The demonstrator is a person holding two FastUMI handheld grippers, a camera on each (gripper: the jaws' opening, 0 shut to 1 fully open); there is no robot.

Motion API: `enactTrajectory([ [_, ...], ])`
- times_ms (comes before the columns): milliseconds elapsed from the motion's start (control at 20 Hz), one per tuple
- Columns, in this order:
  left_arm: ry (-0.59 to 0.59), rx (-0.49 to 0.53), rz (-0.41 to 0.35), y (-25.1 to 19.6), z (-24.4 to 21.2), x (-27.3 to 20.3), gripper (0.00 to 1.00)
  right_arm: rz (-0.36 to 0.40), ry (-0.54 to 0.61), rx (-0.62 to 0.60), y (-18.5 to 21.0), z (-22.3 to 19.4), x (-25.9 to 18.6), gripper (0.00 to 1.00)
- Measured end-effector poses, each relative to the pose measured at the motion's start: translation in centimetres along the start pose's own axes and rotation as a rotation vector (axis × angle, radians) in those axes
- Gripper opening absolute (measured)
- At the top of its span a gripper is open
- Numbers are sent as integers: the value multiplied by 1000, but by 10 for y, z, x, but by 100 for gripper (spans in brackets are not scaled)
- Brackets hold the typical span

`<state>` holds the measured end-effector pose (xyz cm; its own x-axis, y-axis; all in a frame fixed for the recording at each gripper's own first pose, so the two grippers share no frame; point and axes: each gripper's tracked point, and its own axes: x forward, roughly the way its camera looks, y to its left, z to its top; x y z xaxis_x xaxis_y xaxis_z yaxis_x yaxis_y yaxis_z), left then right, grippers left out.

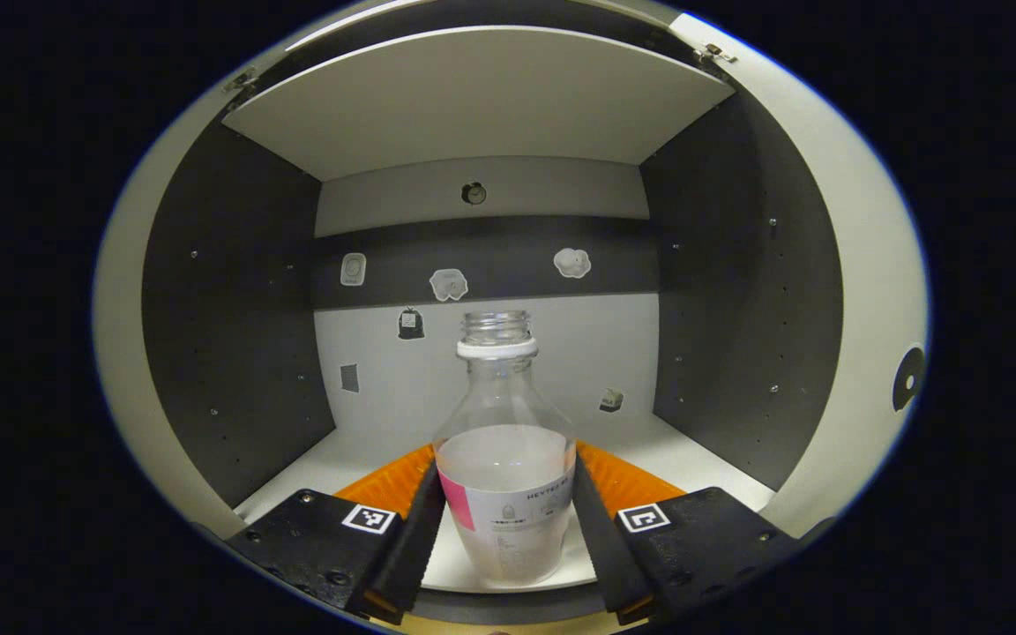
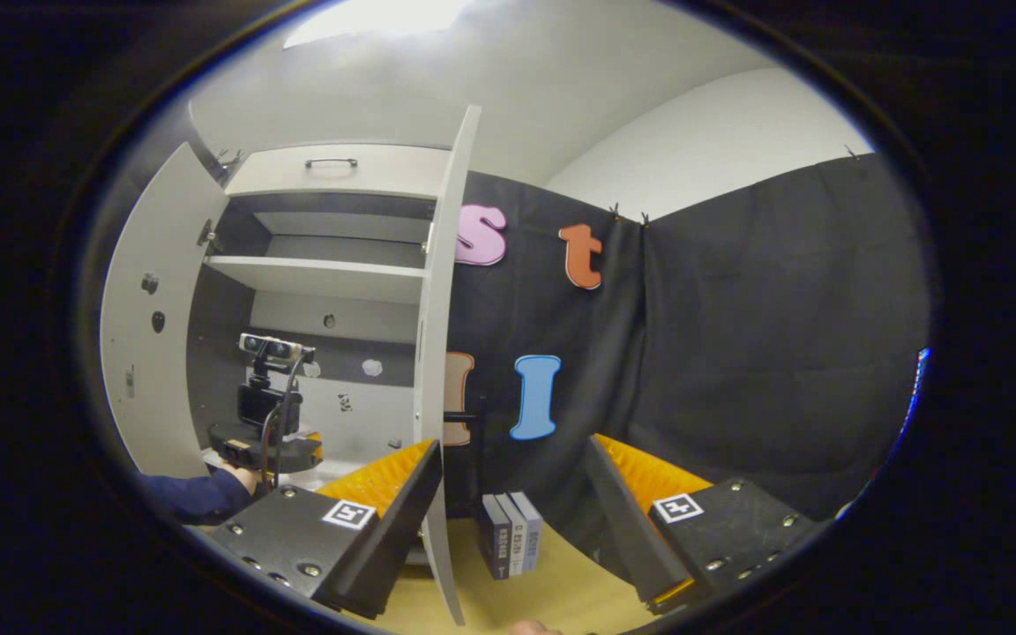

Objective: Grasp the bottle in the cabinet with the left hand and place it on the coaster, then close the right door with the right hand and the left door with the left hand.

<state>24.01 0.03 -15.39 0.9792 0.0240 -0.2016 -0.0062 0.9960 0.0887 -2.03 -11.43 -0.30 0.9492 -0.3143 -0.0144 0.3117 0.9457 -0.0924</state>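
Left gripper view: left gripper (image 1: pixel 504 529) is inside the cabinet (image 1: pixel 235 353), fingers either side of the bottle (image 1: pixel 505 459) at 6 o'clock. Bottle stands upright on the bottom shelf near the front edge, no cap, part-full of cloudy liquid. Both fingers sit right at the bottle's sides, but whether they press it or just flank it I can't tell. Shelf board (image 1: pixel 473 97) overhead at 12.

Right gripper view: right gripper (image 2: pixel 517 503) hangs outside, fingers wide apart, nothing between them. Right door (image 2: pixel 437 353) stands edge-on at approx 9–10 o'clock, left door (image 2: pixel 142 326) swung open further toward 9. Left gripper w/ its camera (image 2: pixel 265 414) is seen reaching into the cabinet, a sleeve (image 2: pixel 186 494) behind it. Books (image 2: pixel 508 534) on the tabletop at 6. Coaster not located.

Judgement: step 1, the grasp. Next calls for a firm squeeze, then drawing the bottle straight out, kept upright since it's uncapped. Doors come after.
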Motion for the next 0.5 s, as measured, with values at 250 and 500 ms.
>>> enactTrajectory([
  [250, -38, 28, -51, 2, -3, -67, 77, 66, -19, 19, 7, 5, -3, 99],
  [500, -21, 128, -44, 10, -42, -140, 77, 130, -36, 24, 10, 8, -11, 99],
])
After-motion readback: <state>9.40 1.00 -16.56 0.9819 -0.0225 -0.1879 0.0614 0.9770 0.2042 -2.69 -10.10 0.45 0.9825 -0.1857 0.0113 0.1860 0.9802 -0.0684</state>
